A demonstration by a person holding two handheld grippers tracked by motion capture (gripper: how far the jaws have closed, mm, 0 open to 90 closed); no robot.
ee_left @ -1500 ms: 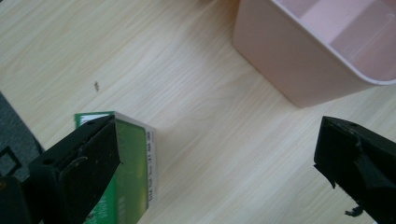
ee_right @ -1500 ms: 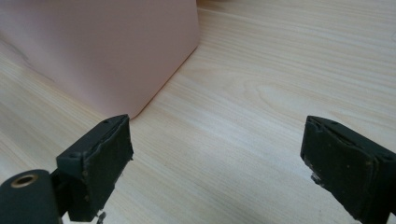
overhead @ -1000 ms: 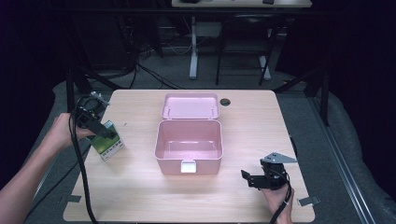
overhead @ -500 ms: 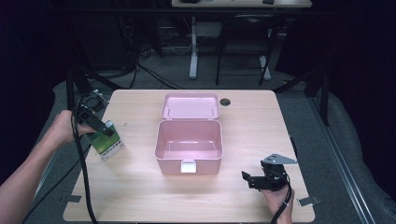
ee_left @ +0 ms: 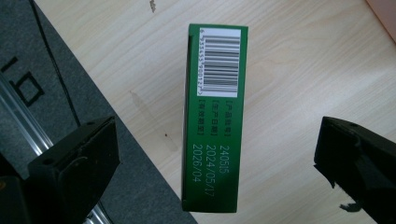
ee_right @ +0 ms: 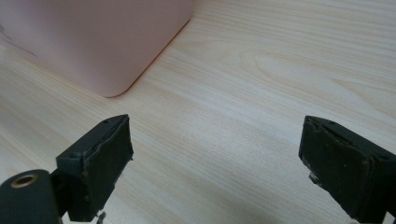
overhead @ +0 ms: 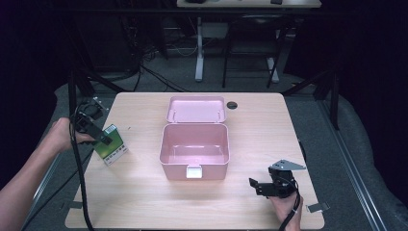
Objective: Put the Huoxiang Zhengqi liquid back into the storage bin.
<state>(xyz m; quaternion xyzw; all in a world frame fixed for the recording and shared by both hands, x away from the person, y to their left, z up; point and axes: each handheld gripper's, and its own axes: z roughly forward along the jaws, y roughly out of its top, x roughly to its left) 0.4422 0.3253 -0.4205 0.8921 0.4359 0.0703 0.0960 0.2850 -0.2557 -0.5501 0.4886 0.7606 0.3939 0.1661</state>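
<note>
Near the left edge of the wooden table [overhead: 144, 202], a green carton [overhead: 109, 144] stands on the boards just inside the rim, with dark floor matting directly beyond it. Bare tabletop lies between the carton and the open pink lidded box [overhead: 195, 149] at the centre; wide bare wood also runs along the near edge and to the box's right. The carton is narrow and dark green; in the left gripper view its upturned side [ee_left: 215, 116] bears a white barcode panel and printed date lines. The left gripper [overhead: 103, 139] comes in from the table's left side, held in a hand [overhead: 60, 134] with the forearm angled from the lower left corner; its jaws stand wide apart on either side of the carton, neither pad touching it. The right gripper [overhead: 254, 185] sits low near the table's near right corner, pointing towards the box, its jaws spread wide over bare wood and gripping nothing.
</note>
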